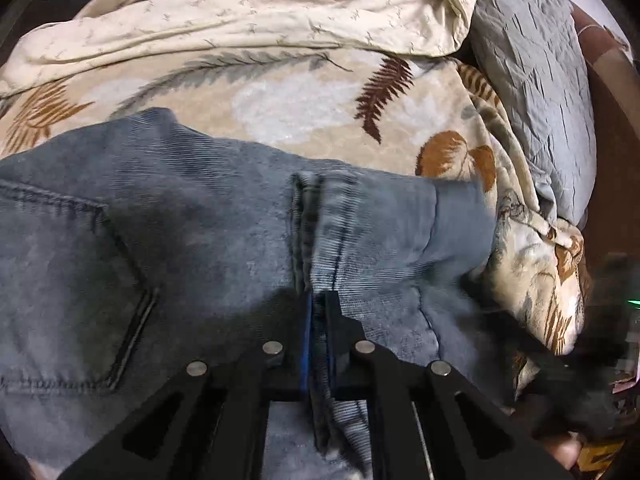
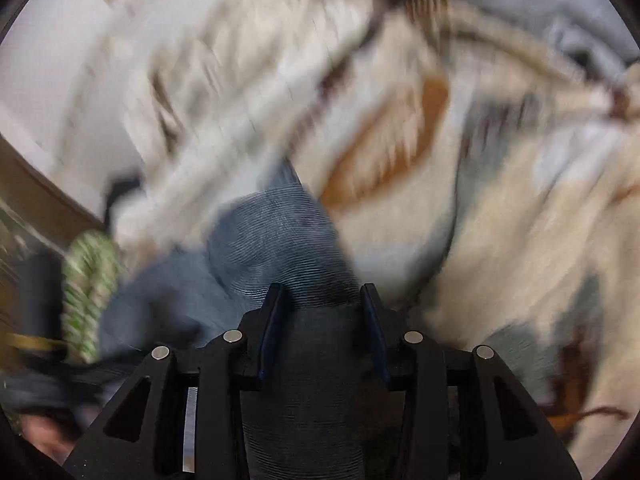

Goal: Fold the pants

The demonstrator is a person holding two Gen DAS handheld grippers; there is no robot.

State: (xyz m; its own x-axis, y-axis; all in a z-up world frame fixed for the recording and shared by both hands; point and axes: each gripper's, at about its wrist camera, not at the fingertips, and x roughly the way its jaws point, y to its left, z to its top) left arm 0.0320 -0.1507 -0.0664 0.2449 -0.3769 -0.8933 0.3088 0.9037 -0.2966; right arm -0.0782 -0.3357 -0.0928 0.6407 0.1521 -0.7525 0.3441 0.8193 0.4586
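Grey-blue denim pants (image 1: 192,232) lie across a leaf-patterned bedspread (image 1: 304,96), a back pocket at the left and a ribbed cuff (image 1: 460,220) at the right. My left gripper (image 1: 319,300) is shut on a seam fold of the pants, the cloth pinched between its black fingers. In the blurred right wrist view, my right gripper (image 2: 322,292) is shut on a thick bunch of the pants (image 2: 280,236), which fills the gap between its fingers (image 2: 274,300).
A crumpled cream sheet (image 1: 260,12) lies behind the pants. A grey quilted pillow (image 1: 536,80) sits at the right. A green-and-white patterned sleeve (image 2: 90,280) shows at the lower left of the right wrist view, with a white wall (image 2: 52,60) behind.
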